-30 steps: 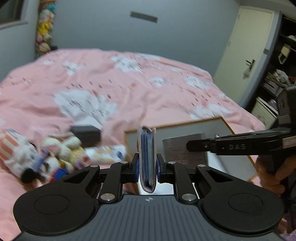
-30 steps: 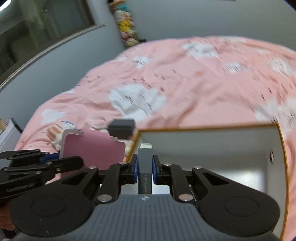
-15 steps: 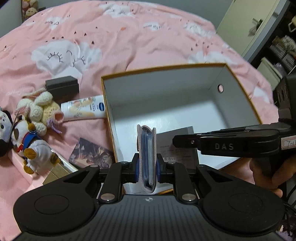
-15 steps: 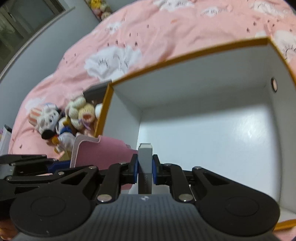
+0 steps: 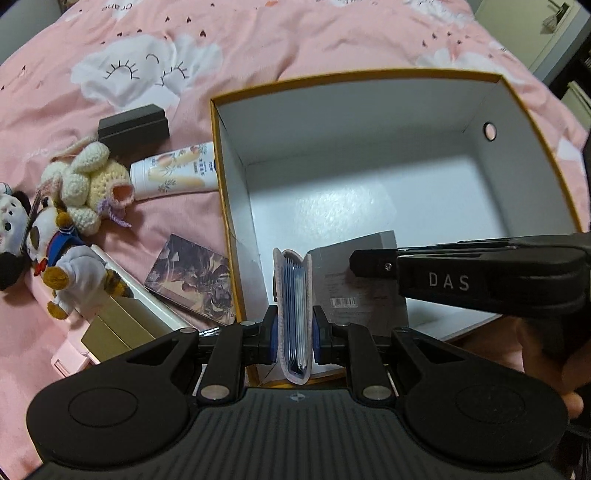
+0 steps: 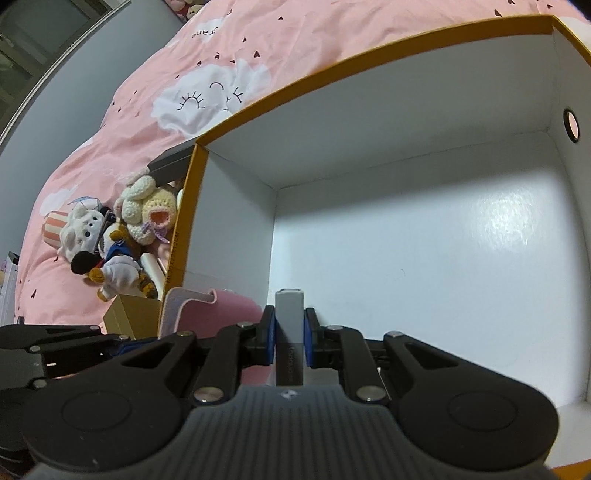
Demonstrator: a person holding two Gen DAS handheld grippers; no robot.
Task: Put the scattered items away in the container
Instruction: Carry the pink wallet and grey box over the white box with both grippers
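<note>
- Left wrist view: the left gripper (image 5: 293, 328) has its jaws squeezed tight on a pink card holder (image 5: 293, 302), held on edge over the near corner of the box (image 5: 369, 75), so it can drop inside
- The right gripper (image 6: 290, 341) pinches a thin grey box (image 6: 290, 332) low inside the box
- Soft toys (image 5: 88, 181) wait on the bed (image 5: 258, 33)

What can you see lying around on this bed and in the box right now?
box: one, white inside, orange rim, on bedspread
card holder: one, pink, left gripper
flat grey box: one, right gripper
crocheted bunny: one, cream, left of box
plush dogs: two, near bunny
tube: one, white, against box wall
black case: one, behind bunny
picture card: one, dark
gold box: one
bedspread: pink
left gripper: shut
right gripper: shut
hand: one
</note>
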